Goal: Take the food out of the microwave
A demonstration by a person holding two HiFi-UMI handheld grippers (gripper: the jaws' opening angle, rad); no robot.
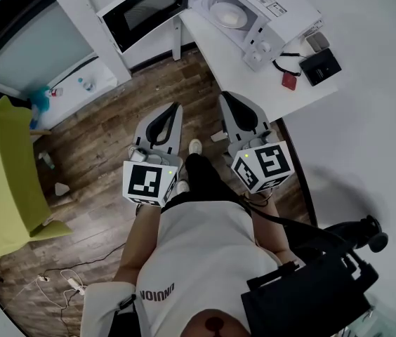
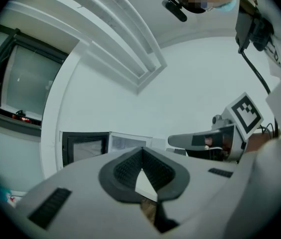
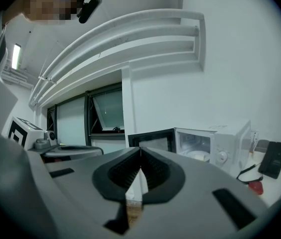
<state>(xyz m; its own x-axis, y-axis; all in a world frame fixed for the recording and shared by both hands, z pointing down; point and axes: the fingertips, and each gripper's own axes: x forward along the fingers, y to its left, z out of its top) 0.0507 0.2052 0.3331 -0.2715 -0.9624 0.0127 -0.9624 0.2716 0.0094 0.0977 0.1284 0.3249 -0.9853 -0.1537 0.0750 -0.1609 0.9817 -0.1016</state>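
A white microwave [image 1: 268, 9] stands on the white table [image 1: 254, 83] with its black-framed door [image 1: 142, 12] swung open to the left. Inside it a white plate with pale food [image 1: 227, 14] rests on the turntable; the right gripper view also shows this plate [image 3: 200, 155] in the lit cavity. My left gripper [image 1: 173, 109] and right gripper [image 1: 226, 97] are side by side over the wooden floor, short of the table, and point at the microwave. Both are shut and hold nothing. In their own views the left gripper [image 2: 141, 151] and right gripper [image 3: 140, 151] have their tips together.
A black case [image 1: 321, 65], a small red object [image 1: 289, 81] and a black cable lie on the table right of the microwave. A yellow-green chair [image 1: 8, 181] stands at the left. A power strip with cords [image 1: 68, 281] lies on the floor.
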